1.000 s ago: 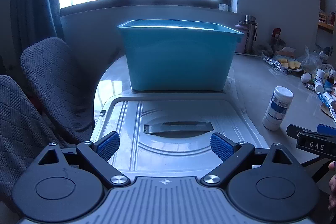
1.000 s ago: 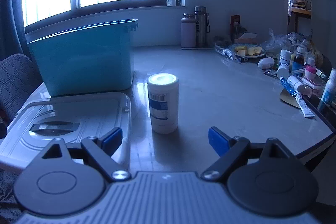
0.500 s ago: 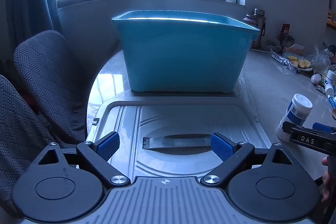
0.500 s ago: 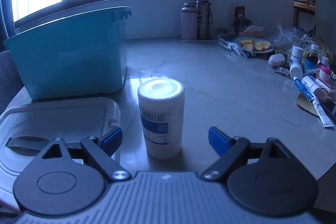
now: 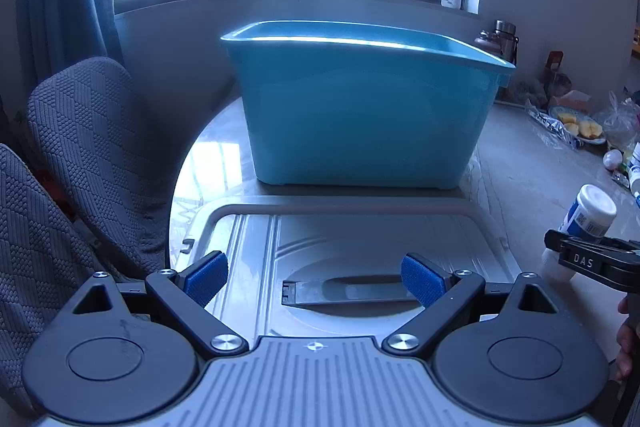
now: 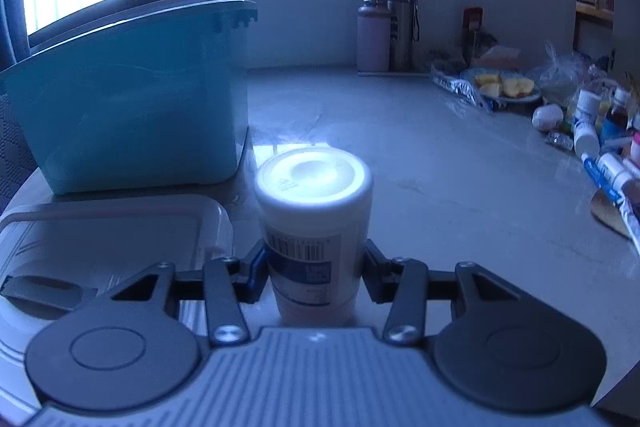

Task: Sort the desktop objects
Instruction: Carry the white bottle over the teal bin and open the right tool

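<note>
A white pill bottle [image 6: 314, 227] with a blue label stands upright on the grey table, and my right gripper [image 6: 314, 273] is shut on its lower body, one pad on each side. The left wrist view shows the same bottle [image 5: 588, 217] at the far right with the right gripper's black finger across it. My left gripper [image 5: 314, 277] hangs open above the white bin lid [image 5: 360, 239], nothing between its blue pads. The teal storage bin [image 5: 368, 115] stands just beyond the lid; its teal wall [image 6: 132, 115] is left of the bottle in the right wrist view.
Two grey fabric chairs [image 5: 80, 155] stand left of the table. Flasks [image 6: 386, 27] line the back wall. A plate of fruit [image 6: 504, 87], bags, small bottles and tubes [image 6: 600, 163] crowd the table's right side. A person's hand [image 5: 626, 331] shows at the right edge.
The right gripper moved forward around the white bottle and its jaws went from wide open to shut on it. The left gripper moved closer to the teal bin, still open.
</note>
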Tool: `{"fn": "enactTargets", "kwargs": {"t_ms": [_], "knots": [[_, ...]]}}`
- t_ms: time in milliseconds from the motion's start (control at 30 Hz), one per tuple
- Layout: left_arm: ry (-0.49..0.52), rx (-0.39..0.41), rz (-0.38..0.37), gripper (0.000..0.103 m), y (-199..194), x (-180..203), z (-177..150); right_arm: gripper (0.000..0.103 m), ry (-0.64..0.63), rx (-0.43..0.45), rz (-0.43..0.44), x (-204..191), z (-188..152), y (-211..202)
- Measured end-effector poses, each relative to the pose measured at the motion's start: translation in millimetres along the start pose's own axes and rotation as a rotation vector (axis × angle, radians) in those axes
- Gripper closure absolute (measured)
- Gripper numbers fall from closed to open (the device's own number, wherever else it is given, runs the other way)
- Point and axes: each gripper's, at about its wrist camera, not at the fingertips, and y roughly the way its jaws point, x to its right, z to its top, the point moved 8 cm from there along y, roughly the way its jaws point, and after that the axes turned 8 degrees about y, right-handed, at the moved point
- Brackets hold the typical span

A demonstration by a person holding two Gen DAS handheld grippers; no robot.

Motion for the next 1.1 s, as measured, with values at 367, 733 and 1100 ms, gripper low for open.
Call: {"fn": "enactTargets", "kwargs": {"t_ms": [367, 733, 1100], "knots": [[-0.048, 0.03, 0.055, 0.008, -24.5, -24.8, 7.7, 0.055, -0.06, 0.05, 0.081, -53.4, 76.0, -46.8], [-0.013, 0.078, 0.151, 0.008, -45.9, -48.7, 57.0, 0.055, -0.156, 0.135, 0.183, -126.4, 165.9, -44.6], [-0.061, 0.048, 0.201, 0.008, -28.2, -53.0, 81.7, 0.055, -0.213, 0.127, 0.264, -176.0, 206.8, 4.4]]}}
